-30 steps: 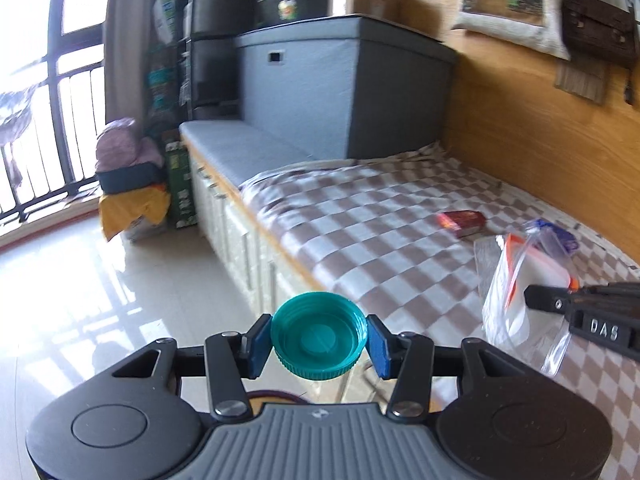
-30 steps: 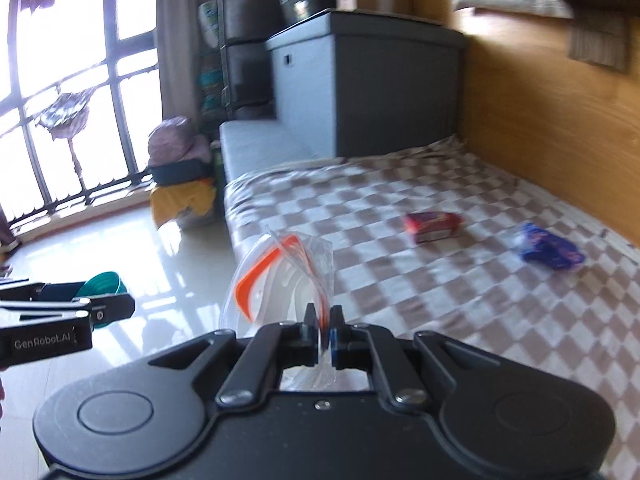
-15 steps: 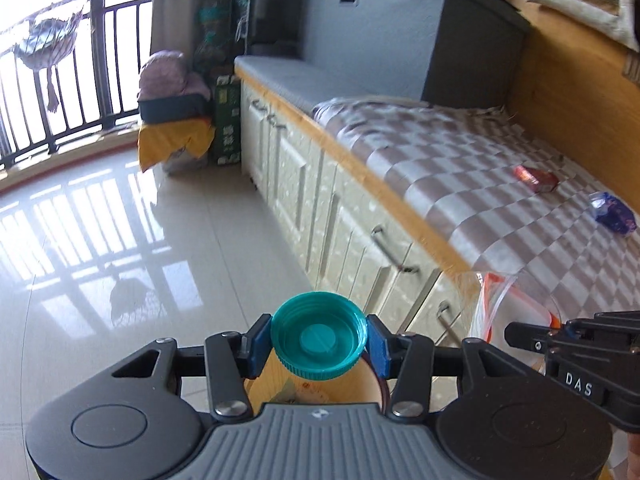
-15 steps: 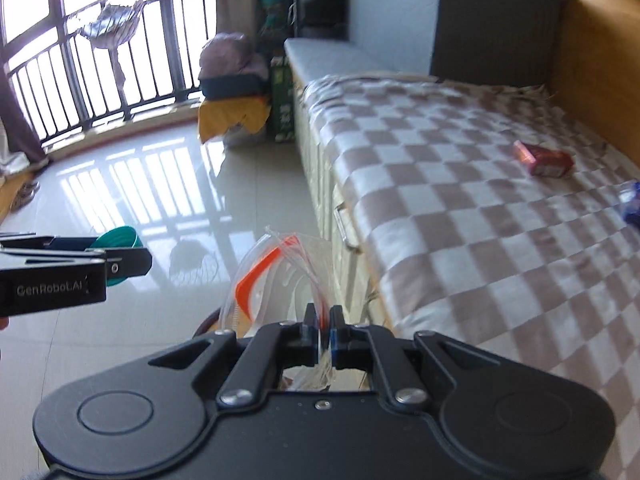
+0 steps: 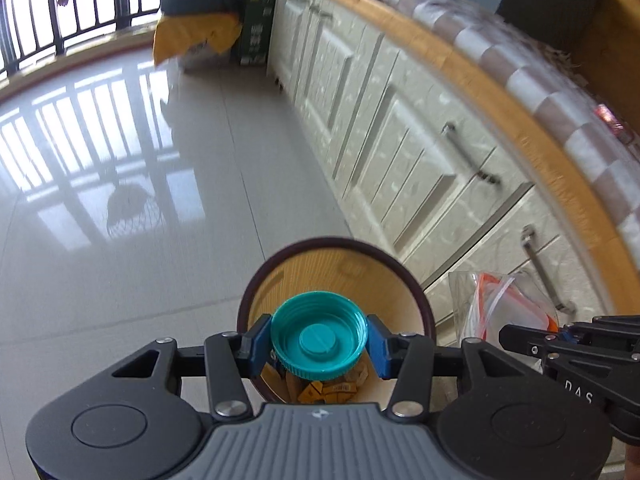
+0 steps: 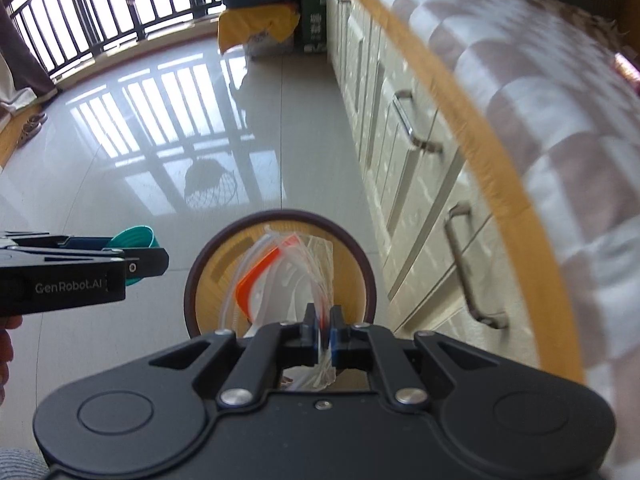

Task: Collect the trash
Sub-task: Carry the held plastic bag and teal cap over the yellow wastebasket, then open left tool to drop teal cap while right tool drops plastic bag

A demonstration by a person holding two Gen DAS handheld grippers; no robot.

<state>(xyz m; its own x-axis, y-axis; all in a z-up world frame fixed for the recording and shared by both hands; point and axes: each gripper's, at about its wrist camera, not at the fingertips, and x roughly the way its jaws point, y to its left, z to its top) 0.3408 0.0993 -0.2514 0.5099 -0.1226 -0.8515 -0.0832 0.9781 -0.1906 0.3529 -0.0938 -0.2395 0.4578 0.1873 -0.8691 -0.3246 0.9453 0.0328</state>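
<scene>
The left gripper (image 5: 319,345) has its blue pads clamped on a teal cap (image 5: 319,341), one pad at each side of the ribbed rim, with the cap's hollow inside facing the camera. Cap and gripper hang over the mouth of a round bin (image 5: 416,292) with a dark rim and a wood-look inner wall; yellowish scraps (image 5: 332,390) lie at its bottom. The right gripper (image 6: 324,330) is nearly closed, pinching the edge of a clear bag (image 6: 288,280) with an orange strip, and the bag hangs over the same bin (image 6: 362,260). From the right wrist view the left gripper (image 6: 136,258) shows at the left with the cap (image 6: 134,238), just beside the bin's rim. The bin stands on a glossy tiled floor (image 5: 120,260), near pale cabinet doors (image 5: 400,152) below a checked bedspread (image 6: 560,120).
</scene>
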